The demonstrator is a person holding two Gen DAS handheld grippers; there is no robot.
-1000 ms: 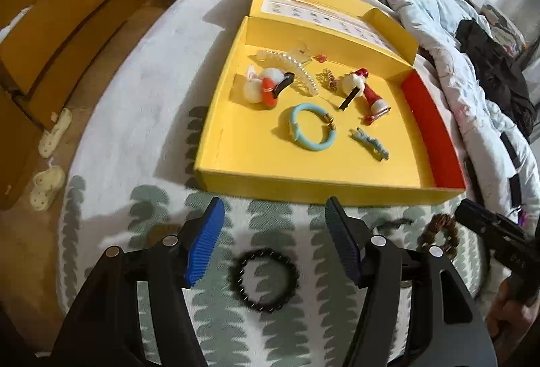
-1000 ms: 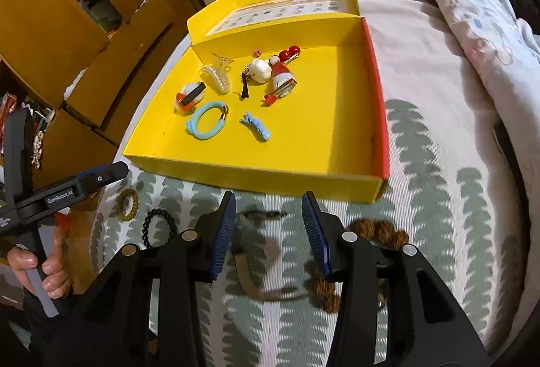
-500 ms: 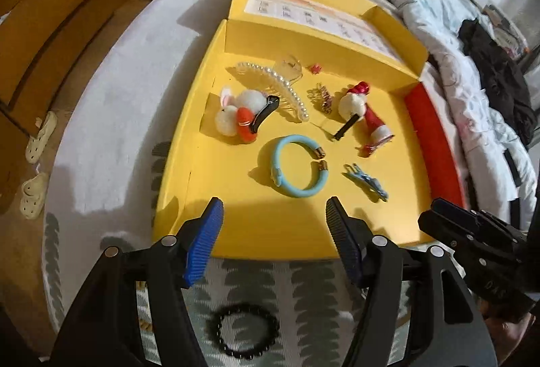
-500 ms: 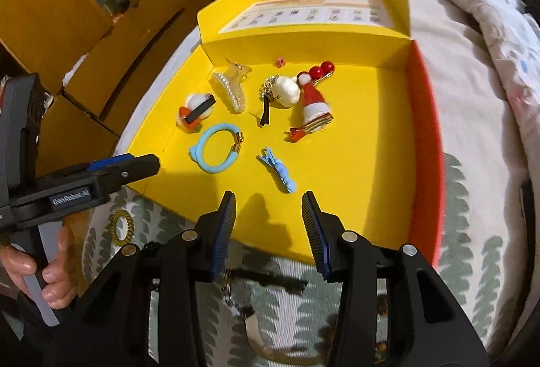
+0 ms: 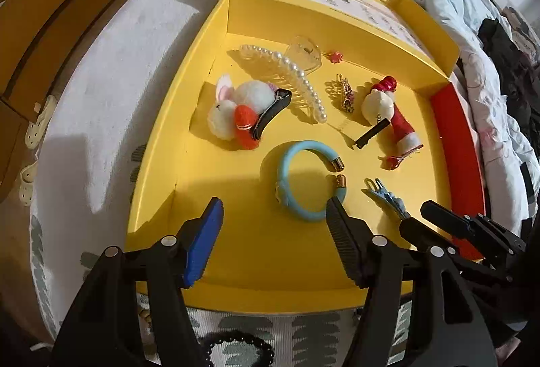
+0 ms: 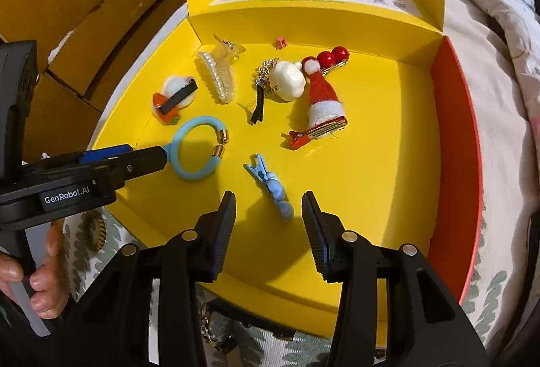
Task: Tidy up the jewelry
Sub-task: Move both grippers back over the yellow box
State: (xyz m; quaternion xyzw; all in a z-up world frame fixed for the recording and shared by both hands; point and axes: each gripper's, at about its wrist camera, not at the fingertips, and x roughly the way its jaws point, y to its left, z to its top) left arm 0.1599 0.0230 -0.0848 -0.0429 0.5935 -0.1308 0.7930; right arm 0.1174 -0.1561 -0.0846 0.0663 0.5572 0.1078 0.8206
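The blue clip (image 6: pixel 271 188) lay flat on the floor of the yellow box (image 6: pixel 371 198), toward the near wall, directly ahead of the right gripper (image 6: pixel 268 218) and nearly between its fingertips. Its long axis ran diagonally in the right wrist view, the pinch end pointing up-left toward the blue bangle (image 6: pixel 197 147), the rounded beads pointing down-right toward the gripper. The bangle lay just left of it, its gold-capped gap facing right, toward the Santa clip (image 6: pixel 322 107).

Change noted: a second earlier both grippers stood over the patterned bedspread short of the box, with the black bead bracelet (image 5: pixel 236 350) between the left fingers. Both had since advanced over the near wall and dropped lower. The bracelet was left on the bedspread, outside the box.

The right gripper's fingers were parted and empty, the clip untouched. The left gripper (image 5: pixel 273 225) was spread wider, also empty, its right finger overlapping the bangle's rim in the left wrist view; contact could not be confirmed.

Assessment: the work had turned from the loose items outside to those already in the box. The clip appeared the likely next pick for the right gripper. Its diagonal lie probably called for a wrist roll to close across its narrow width.
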